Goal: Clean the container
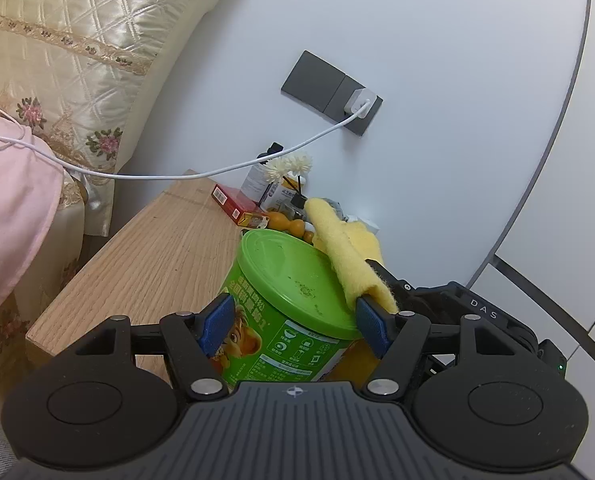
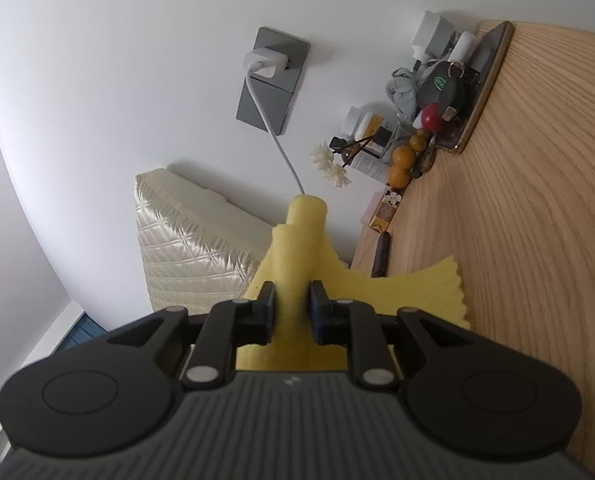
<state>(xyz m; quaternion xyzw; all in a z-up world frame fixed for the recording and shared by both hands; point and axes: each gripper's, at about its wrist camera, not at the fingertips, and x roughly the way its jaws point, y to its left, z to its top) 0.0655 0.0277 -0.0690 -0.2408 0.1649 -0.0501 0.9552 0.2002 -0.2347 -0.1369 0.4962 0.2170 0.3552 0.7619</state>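
Green container (image 1: 293,320), lion cartoon print, green lid (image 1: 293,276) speckled. Yellow cloth (image 2: 297,248). Blue pads (image 1: 217,320) on black left tongs (image 1: 293,322). Pale wood-grain worktop (image 1: 157,248). Grey wall plate (image 1: 329,92), white charger (image 1: 359,104) at 12 o'clock.

container's base (image 1: 273,360) hidden (behind gripper), label unreadable

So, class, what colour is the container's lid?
Bright green lid, speckled with crumbs; clearest in the left wrist view.

Wooden nightstand (image 1: 145,264) — red box (image 1: 235,204), charger cable (image 1: 201,174), quilted pillow (image 1: 77,40).
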